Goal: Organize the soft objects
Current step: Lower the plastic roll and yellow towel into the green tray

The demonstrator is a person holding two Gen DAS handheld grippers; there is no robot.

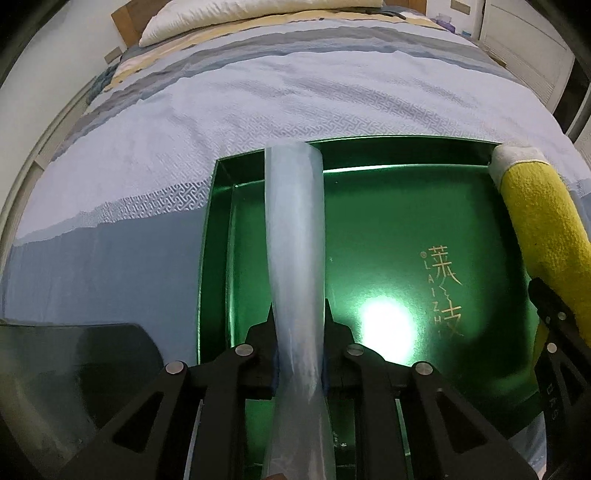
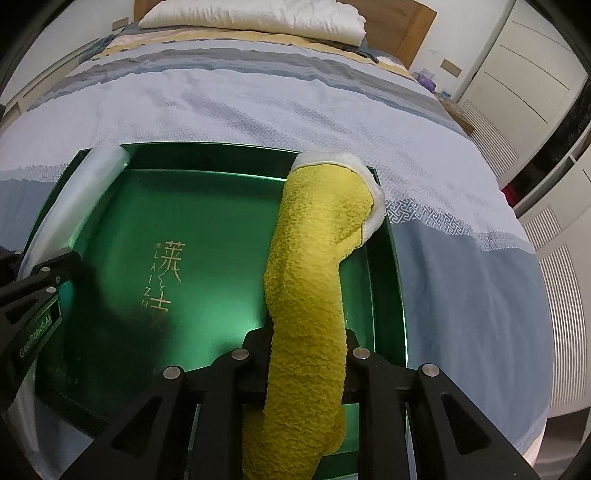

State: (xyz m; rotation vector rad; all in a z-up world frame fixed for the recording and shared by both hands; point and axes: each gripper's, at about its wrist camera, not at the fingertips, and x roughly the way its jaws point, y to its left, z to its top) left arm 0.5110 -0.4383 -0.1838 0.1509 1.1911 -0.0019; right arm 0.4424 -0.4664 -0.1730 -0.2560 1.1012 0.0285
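Rolls of soft stuff, one in each gripper, hang over a shiny green tray (image 1: 388, 206) that sits on the bed (image 1: 155, 140). Starting at the 9 o'clock side, the left gripper (image 1: 298, 317) has its black fingers (image 1: 264, 328) pinched narrow around a pale blue roll (image 1: 295, 236), smooth and faintly translucent, almost like thin foam or sheeting. It runs straight away from the camera toward 12 o'clock, with its far end over the tray's back rim. From the right wrist view the same pale blue roll (image 2: 74, 199) lies along the tray's left wall at about 10 o'clock.

Moving across, the tray floor carries gold characters and Latin lettering (image 1: 441, 288) and a bright glare spot from the lamp.

At the 3 o'clock side, the right gripper (image 2: 306, 336) is clamped on a yellow towel roll (image 2: 314, 266), nubbly terry with a white edge (image 2: 332, 158) showing at its far tip. That tip leans over the tray's far right corner (image 2: 380, 177).

Beyond the tray the bedspread spreads in blue, grey and cream bands, with a white pillow (image 2: 251, 18) against the wooden headboard (image 2: 410, 33) at 12 o'clock. White cabinet doors (image 2: 528, 85) stand at 2 o'clock.
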